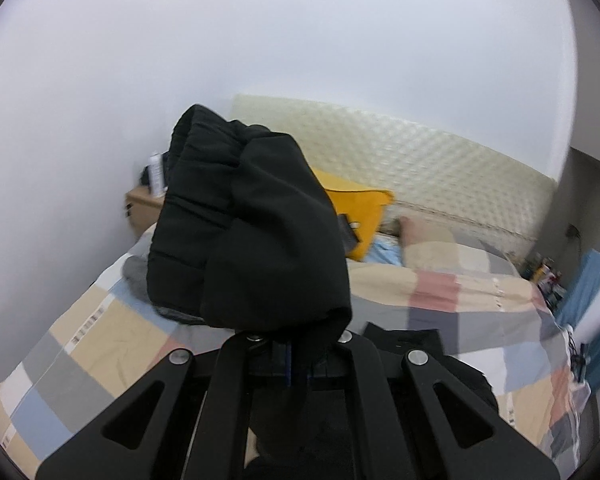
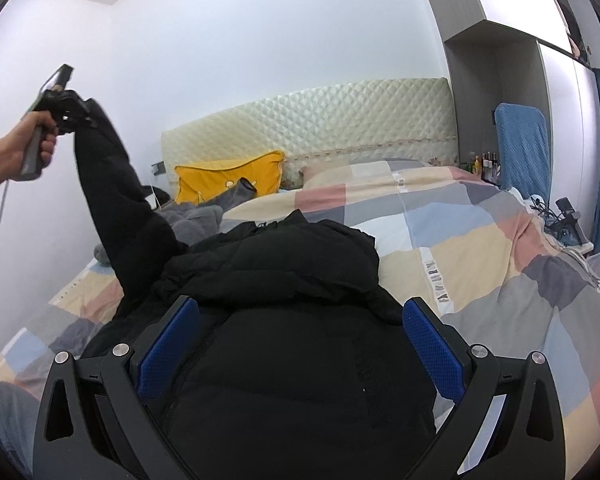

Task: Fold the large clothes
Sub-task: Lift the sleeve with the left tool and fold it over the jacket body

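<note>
A black padded winter jacket (image 2: 284, 320) lies spread on the bed, over a patchwork duvet of beige, grey, blue and pink squares (image 2: 480, 248). Its body sits directly in front of and under the right hand-held gripper (image 2: 300, 344), whose blue-padded fingers (image 2: 432, 352) stand wide apart on either side of the fabric, released and gripping nothing.

One black sleeve (image 2: 112, 184) rises up and to the left from the jacket's shoulder. Its cuff end is pinched in the left hand-held gripper (image 2: 74, 114), held high above the bed by the person's left hand (image 2: 24, 148) (a cable trails down from the handle). In the left wrist view the left hand-held gripper (image 1: 296, 344) is clenched on that sleeve, and the bunched black cuff (image 1: 252, 224) bulges up just beyond the fingertips, hiding much of the bed behind it.

Past the jacket, near the head of the bed, a yellow cushion (image 2: 228, 180) leans against the cream quilted headboard (image 2: 312, 120), with a grey fleece garment (image 2: 196, 216) lying just in front of it. A small wooden nightstand (image 1: 142, 208) stands beside the bed against the white wall.
</note>
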Available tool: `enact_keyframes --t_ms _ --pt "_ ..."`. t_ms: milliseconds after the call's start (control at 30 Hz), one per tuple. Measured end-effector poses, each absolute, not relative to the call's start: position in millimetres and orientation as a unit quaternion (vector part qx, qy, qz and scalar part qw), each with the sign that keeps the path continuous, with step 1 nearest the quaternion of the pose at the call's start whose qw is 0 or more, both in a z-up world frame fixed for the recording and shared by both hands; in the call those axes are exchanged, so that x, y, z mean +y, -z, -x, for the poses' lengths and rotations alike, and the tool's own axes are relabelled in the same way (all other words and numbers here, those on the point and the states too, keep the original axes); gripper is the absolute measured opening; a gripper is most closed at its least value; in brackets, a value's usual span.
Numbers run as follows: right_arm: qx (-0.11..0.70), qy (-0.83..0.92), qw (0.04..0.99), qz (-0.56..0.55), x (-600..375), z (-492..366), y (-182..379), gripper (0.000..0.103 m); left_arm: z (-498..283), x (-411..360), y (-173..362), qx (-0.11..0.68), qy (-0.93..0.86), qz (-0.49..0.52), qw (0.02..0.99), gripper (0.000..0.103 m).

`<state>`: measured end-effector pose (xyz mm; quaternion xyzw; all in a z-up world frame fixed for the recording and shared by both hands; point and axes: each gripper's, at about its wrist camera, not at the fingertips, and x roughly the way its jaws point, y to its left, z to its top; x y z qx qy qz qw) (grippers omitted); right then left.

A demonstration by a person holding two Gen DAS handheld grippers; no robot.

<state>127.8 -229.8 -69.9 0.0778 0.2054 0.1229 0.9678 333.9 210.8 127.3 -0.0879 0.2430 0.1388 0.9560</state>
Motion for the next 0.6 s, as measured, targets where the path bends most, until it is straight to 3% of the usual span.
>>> enact_keyframes --t_ms 300,600 --pt "0.190 -0.115 0.968 -0.115 -277 -125 62 0.103 -361 68 -89 0.247 -0.050 0.010 0.968 0.004" --pt "0.190 -0.091 0.965 -0.156 -307 -129 70 0.103 -382 -34 -18 0.297 0.063 0.039 0.952 0.004"
